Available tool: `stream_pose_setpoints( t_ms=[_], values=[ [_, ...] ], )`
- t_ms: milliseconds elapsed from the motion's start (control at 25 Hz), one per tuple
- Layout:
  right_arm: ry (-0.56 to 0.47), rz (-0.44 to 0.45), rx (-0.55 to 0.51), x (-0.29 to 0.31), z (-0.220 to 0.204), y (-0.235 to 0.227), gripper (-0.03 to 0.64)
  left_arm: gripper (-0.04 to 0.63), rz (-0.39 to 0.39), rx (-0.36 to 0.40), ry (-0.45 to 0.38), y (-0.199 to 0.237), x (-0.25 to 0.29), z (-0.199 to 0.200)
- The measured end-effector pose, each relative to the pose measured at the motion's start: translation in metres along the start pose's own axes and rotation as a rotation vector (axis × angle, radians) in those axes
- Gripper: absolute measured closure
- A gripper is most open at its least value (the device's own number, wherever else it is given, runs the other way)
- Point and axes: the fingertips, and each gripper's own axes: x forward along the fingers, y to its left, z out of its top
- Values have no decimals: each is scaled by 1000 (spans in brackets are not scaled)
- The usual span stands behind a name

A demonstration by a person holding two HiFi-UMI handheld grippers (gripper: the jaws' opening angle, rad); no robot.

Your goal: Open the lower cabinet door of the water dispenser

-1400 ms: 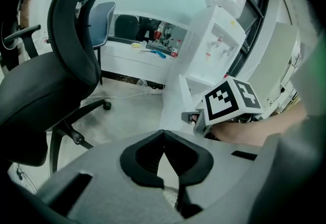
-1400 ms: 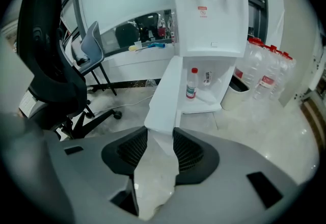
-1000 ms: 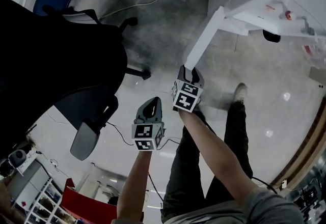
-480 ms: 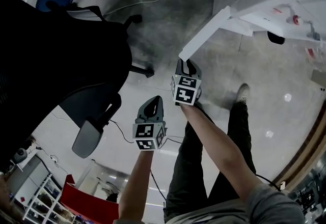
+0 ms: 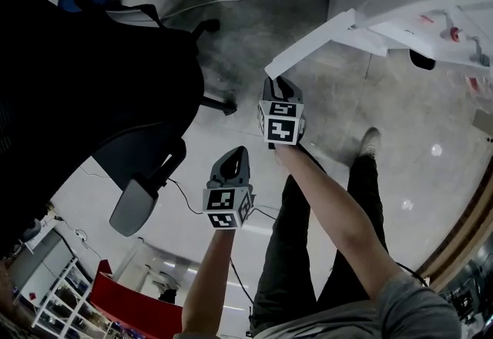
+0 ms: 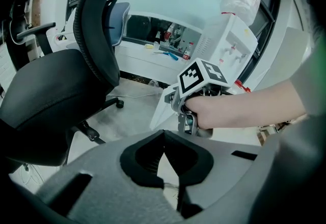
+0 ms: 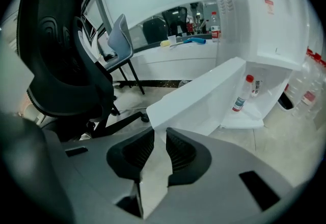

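White plastic lower cabinet door (image 7: 204, 95) is being clamped at its edge by the closing right tongs (image 7: 159, 140). The pull should be kept along the hinge arc. Left tongs (image 6: 164, 139) are closed, empty.

cabinet door (image 7: 204, 95): white | chair (image 5: 92, 75): black | floor (image 5: 254, 14): mottled grey | bottle cap (image 7: 248, 78): red

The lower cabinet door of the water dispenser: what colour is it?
Plain white. The lower cabinet door shows best in the right gripper view.
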Motion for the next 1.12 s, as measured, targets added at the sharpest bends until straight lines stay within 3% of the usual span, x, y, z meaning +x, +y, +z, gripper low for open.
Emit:
stream_pose_setpoints(
  t_ms=[680, 1120],
  values=[
    [-15, 53, -92, 18, 21, 13, 545, 588, 28, -31, -1, 17, -6, -6],
    [-26, 194, -223, -23, 14, 9, 577, 588, 33, -61, -48, -5, -11, 16]
  ],
)
